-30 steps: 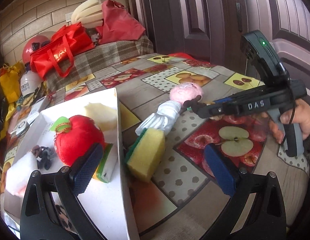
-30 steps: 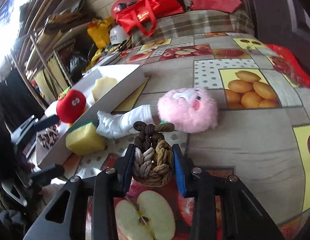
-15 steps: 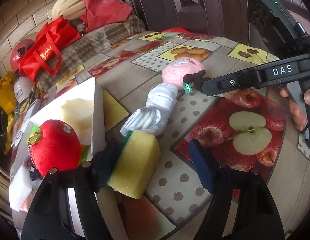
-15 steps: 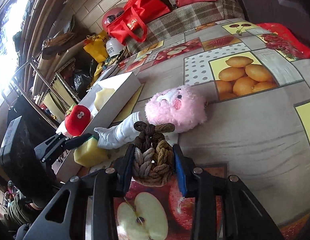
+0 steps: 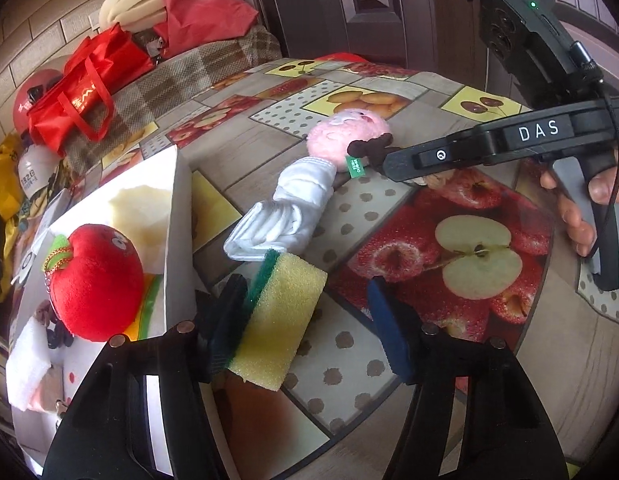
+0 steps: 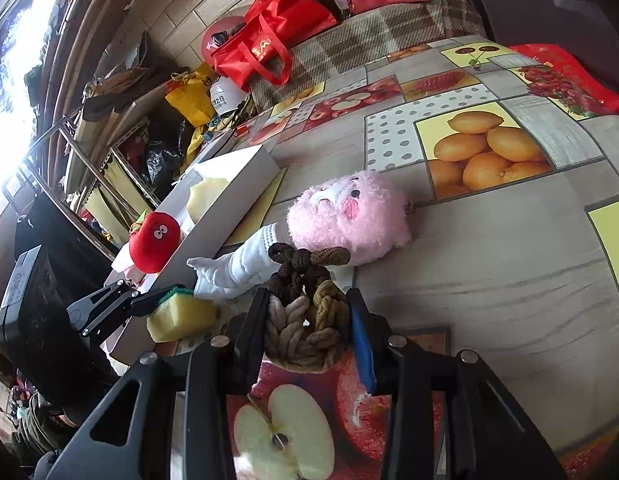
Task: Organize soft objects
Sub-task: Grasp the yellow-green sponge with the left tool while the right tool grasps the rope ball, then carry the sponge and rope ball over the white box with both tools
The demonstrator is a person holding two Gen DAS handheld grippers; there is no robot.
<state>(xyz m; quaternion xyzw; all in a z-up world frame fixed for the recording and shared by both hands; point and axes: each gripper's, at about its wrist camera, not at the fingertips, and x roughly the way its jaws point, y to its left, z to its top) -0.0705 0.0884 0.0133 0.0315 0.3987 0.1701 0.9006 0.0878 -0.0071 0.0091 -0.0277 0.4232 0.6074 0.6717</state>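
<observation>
A: Where is the sponge (image 5: 279,316) against the left gripper (image 5: 309,330)?

B: Between its spread fingers, green edge touching the left pad (image 5: 225,328), well apart from the right one; it lies on the tablecloth (image 5: 461,344) just beside the white box (image 5: 177,216) holding the red apple plush (image 5: 95,282)

A: And the right gripper (image 6: 307,322)?

B: Clamped on the knotted rope toy (image 6: 305,316), near the pink plush (image 6: 349,216) and the white rolled cloth (image 6: 233,270)

Small dark plush figure (image 5: 49,322): largely hidden behind round red plush apple (image 5: 95,282); identity indeterminate. Green tag (image 5: 355,167): lettering illegible.
</observation>
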